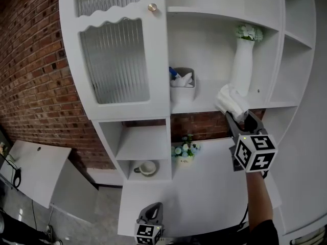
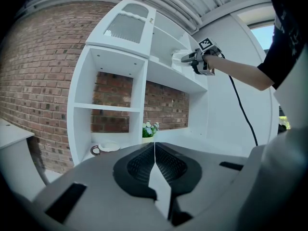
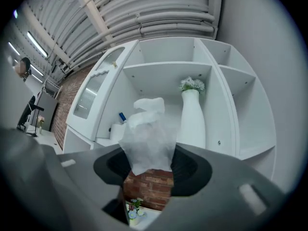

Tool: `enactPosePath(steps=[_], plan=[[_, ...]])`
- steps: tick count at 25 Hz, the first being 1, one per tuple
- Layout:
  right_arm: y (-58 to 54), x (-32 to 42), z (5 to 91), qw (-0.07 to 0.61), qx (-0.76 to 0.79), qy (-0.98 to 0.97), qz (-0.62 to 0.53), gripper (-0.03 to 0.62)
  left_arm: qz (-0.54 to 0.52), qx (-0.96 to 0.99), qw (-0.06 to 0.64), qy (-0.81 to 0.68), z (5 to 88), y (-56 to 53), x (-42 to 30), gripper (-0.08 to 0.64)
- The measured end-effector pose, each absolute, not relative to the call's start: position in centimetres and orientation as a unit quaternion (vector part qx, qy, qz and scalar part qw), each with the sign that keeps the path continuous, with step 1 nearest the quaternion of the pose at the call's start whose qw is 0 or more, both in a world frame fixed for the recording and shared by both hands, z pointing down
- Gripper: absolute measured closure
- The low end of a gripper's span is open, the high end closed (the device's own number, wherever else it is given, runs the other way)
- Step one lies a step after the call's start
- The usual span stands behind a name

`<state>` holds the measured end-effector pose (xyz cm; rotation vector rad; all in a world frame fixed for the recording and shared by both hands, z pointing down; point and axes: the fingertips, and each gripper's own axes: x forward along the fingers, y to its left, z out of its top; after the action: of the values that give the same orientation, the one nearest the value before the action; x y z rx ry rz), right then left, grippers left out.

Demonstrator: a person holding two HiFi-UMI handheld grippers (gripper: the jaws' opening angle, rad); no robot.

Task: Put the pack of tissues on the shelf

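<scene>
The right gripper (image 1: 238, 120) is at the front edge of the shelf (image 1: 207, 105), its jaws clamped on the pack of tissues (image 1: 231, 101). The pack is in the air, just in front of the tall vase (image 1: 241, 68).

Carry the pack over the bare board between the vase and the grey holder (image 1: 182, 91) — lower it until it bears, then release. Avoid nudging the vase.

The left gripper (image 1: 152, 213) hangs low, jaws closed on nothing.

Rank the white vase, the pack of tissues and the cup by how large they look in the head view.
1. white vase, clearly the largest.
2. pack of tissues, clamped in the right gripper; it may sit nearer the camera, which could flatter it.
3. cup, the smallest.
</scene>
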<state>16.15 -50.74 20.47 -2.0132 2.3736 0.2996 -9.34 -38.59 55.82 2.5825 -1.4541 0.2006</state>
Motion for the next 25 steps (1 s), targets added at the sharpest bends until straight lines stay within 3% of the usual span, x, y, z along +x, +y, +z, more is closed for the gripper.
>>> enactPosePath(steps=[10,25], plan=[[-54.9,15.7,20.9,-0.045,-0.660,0.745,0.083,0.374,0.074,0.854,0.091,-0.507,56.6,-38.8,-11.3,0.549],[-57.4,15.9,21.5,-0.071,-0.656,0.750,0.051,0.348,0.076,0.852,0.094,-0.509,56.9,-39.4,-11.3,0.549]])
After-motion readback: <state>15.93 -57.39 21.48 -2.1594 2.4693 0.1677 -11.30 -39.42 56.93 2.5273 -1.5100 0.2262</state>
